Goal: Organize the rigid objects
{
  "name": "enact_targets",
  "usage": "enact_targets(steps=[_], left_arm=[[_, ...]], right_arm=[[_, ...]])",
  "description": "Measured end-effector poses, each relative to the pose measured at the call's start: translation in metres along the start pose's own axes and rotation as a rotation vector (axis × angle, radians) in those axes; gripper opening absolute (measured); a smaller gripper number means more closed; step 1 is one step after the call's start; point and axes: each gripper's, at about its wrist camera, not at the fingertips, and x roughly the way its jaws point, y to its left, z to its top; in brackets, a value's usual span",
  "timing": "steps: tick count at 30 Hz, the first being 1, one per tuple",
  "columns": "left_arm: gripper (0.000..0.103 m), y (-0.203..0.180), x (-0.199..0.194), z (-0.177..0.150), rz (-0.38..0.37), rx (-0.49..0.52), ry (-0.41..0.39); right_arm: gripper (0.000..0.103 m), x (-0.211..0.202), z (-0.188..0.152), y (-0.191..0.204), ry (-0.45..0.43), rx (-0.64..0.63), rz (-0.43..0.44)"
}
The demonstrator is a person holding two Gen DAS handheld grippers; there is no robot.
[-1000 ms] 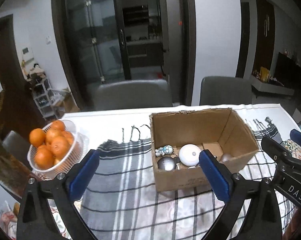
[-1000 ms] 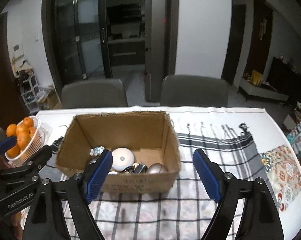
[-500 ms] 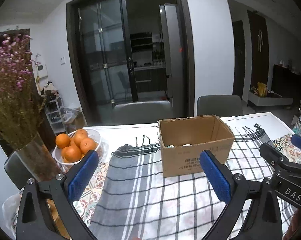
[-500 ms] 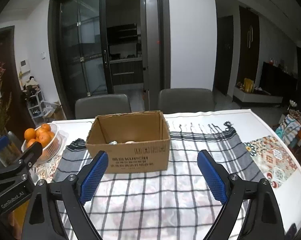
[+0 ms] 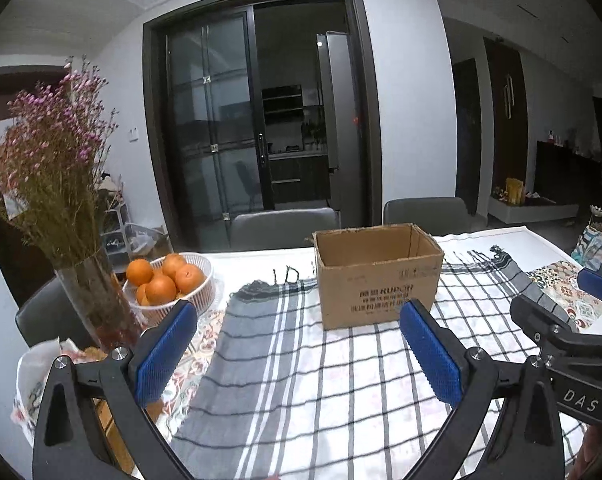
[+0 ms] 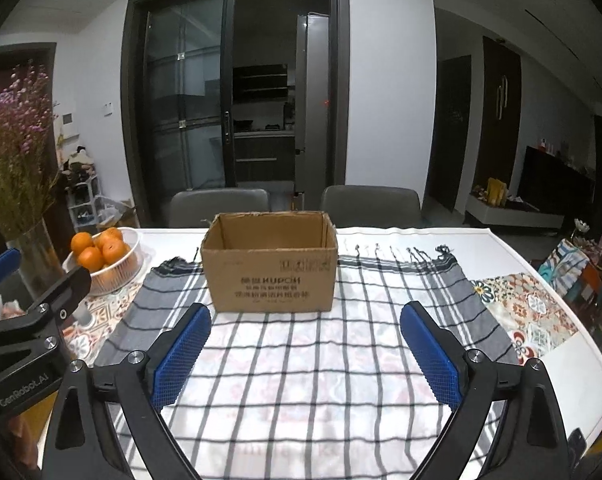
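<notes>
An open cardboard box (image 5: 377, 276) (image 6: 271, 266) stands on the checked cloth in the middle of the table. Its contents are hidden behind its front wall from here. My left gripper (image 5: 299, 344) hovers over the cloth well short of the box, jaws wide apart with nothing between them. My right gripper (image 6: 305, 350) is likewise back from the box, its jaws still opening and empty. Each gripper shows at the edge of the other's view.
A white basket of oranges (image 5: 169, 280) (image 6: 105, 254) and a glass vase of dried purple flowers (image 5: 61, 200) stand at the table's left. Two grey chairs (image 6: 293, 204) sit behind the far edge. A patterned cloth (image 6: 529, 308) lies at the right.
Both grippers pulled back from the box and now look more level, so the small objects inside dropped out of sight. The vase came into view. The right jaws widened a little.
</notes>
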Motion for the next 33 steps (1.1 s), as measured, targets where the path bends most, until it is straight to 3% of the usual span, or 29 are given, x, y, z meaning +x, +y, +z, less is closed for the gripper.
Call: enact_targets(steps=[12, 33], left_arm=[[0.103, 0.007, -0.017, -0.024, -0.035, -0.02, 0.031], [0.103, -0.002, -0.035, -0.025, -0.014, 0.0, 0.003]], right_arm=[[0.096, -0.03, -0.025, 0.008, -0.024, -0.025, -0.01], [0.096, -0.045, -0.035, -0.004, -0.036, 0.009, 0.004]])
